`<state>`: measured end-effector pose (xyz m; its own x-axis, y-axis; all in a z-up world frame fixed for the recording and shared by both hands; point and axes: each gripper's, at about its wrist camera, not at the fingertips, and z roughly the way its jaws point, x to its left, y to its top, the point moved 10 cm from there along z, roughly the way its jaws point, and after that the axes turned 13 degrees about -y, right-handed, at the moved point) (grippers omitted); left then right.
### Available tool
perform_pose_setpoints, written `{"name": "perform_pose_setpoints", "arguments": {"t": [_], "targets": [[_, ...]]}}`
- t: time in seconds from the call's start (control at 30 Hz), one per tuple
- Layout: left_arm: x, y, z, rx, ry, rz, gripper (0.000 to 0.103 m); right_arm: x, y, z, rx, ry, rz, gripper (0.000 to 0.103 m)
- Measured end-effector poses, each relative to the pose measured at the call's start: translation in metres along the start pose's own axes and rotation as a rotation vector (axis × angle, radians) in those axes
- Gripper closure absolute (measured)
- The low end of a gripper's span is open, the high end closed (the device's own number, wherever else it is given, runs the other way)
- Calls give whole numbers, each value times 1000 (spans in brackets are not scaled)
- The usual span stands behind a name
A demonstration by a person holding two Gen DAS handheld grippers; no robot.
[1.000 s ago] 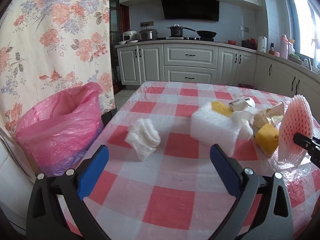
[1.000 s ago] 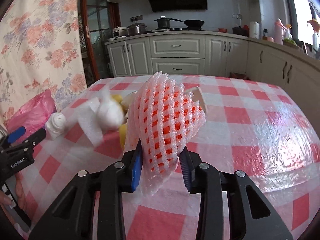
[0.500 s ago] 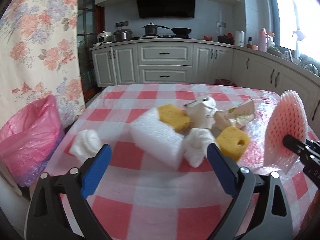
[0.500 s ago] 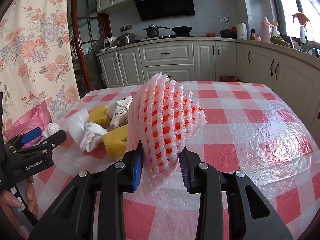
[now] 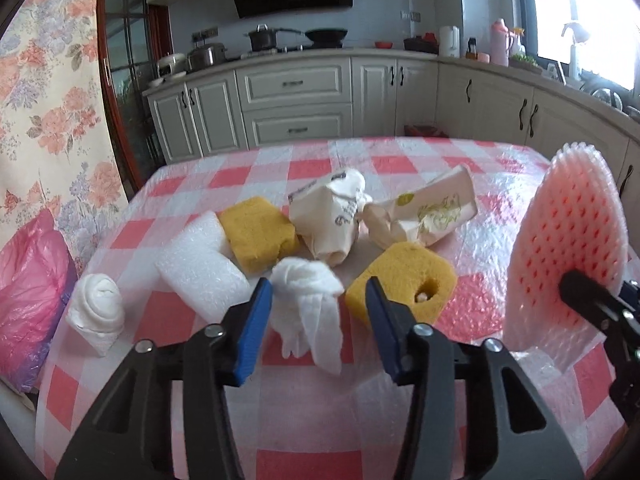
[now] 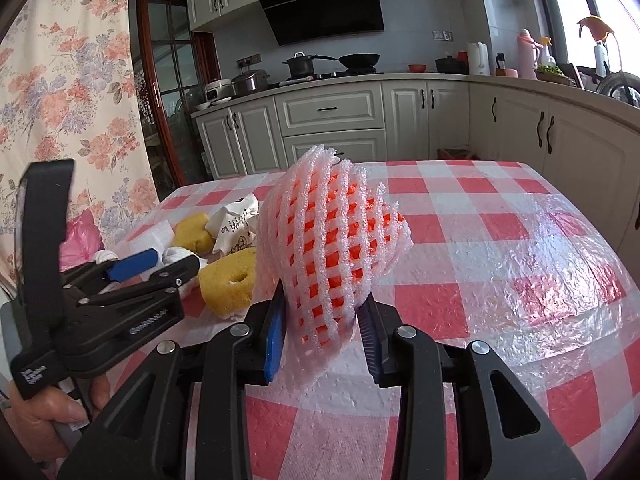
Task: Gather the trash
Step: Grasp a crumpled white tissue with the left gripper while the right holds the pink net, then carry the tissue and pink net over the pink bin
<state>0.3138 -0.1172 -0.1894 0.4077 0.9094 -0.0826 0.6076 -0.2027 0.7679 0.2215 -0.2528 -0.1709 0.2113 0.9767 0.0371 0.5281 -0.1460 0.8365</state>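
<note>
My right gripper (image 6: 323, 328) is shut on a pink foam fruit net (image 6: 332, 240) and holds it above the checked table (image 6: 500, 240); the net also shows in the left wrist view (image 5: 568, 248). My left gripper (image 5: 318, 312) is open around a crumpled white tissue (image 5: 310, 296), its pads on either side and apart from it. Around the tissue lie a white foam block (image 5: 200, 264), two yellow sponges (image 5: 258, 232) (image 5: 404, 280), two crumpled paper wrappers (image 5: 332, 216) (image 5: 432, 212) and a rolled white tissue (image 5: 96, 312).
A pink trash bag (image 5: 28, 296) hangs off the table's left edge. A floral curtain (image 5: 48, 100) is behind it. Kitchen cabinets (image 5: 300, 104) stand beyond the far edge. Clear plastic film (image 6: 560, 248) covers the tablecloth.
My left gripper has swung right from the rolled tissue to the trash pile and narrowed around the crumpled tissue. My right gripper still holds the foam net, shifted slightly.
</note>
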Motion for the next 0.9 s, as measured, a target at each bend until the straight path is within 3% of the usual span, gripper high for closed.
{"name": "perform_pose_setpoints", "arguments": {"t": [0.07,0.1,0.2,0.53,0.9], "targets": [[3,-1,0,-1,-7,-18,67,1,0,0,1,1,-5,70],[4,-2,0,2,-13,-16,81,1,0,1,2,1,-7,70],[3,-7,-4,6,-44,-6,98,0,0,1,3,-1,-3,70],[7,-18,-39,-56,-64,-18,100,3,0,-1,-10,-2,-20,70],[28,-34,-73,-78,-17,-35,100,23,-6,-7,-11,25,-75,70]]}}
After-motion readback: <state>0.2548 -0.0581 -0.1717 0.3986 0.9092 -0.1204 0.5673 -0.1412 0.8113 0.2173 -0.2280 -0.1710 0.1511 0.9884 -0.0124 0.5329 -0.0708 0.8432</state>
